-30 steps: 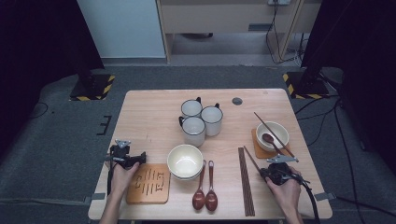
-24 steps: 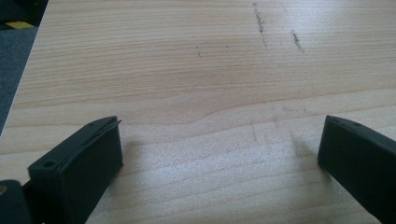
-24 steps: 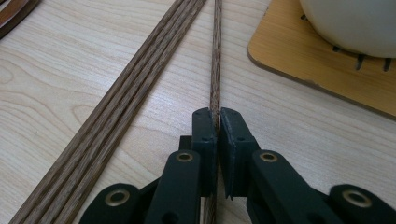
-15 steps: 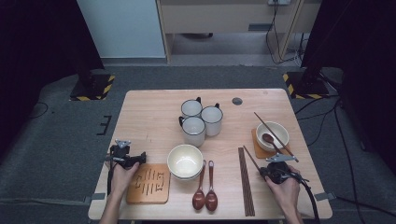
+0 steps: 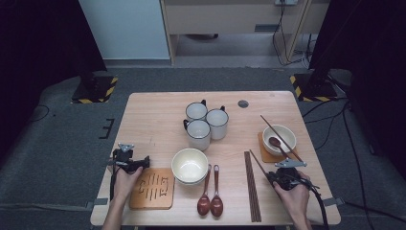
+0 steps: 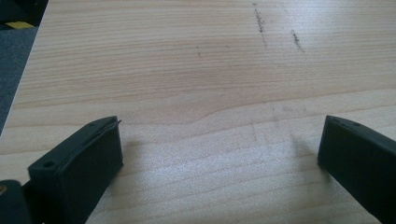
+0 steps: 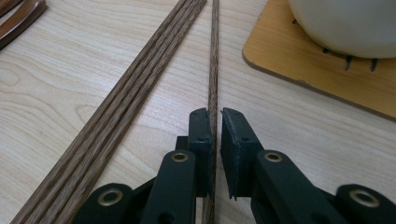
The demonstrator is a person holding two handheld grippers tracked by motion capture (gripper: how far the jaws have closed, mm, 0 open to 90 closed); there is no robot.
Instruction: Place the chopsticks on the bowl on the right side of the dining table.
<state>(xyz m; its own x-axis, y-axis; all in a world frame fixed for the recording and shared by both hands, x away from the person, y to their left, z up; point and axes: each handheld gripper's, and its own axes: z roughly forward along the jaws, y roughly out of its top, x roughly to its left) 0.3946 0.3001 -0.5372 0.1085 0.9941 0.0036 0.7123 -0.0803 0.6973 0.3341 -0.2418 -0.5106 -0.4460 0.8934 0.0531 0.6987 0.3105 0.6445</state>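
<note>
My right gripper point(image 7: 214, 114) lies low on the table with a single dark wooden chopstick point(image 7: 215, 56) running between its jaws. The jaws have just been opening, and a thin gap shows on the chopstick's right side, so they are open. In the high view this gripper point(image 5: 273, 175) is at the front right, and the lone chopstick point(image 5: 258, 162) slants away from it. My left gripper point(image 6: 219, 140) is wide open over bare wood with nothing between its jaws. It sits near the table's front left point(image 5: 130, 158), beside a slotted wooden coaster point(image 5: 152, 188).
A bundle of chopsticks point(image 5: 252, 187) lies left of the right gripper. A bowl point(image 5: 280, 136) holding a spoon and a chopstick sits on a coaster point(image 7: 303, 70). A cream bowl point(image 5: 190, 165), two spoons point(image 5: 210, 201) and three mugs point(image 5: 206, 122) fill the middle of the table point(image 5: 153, 115).
</note>
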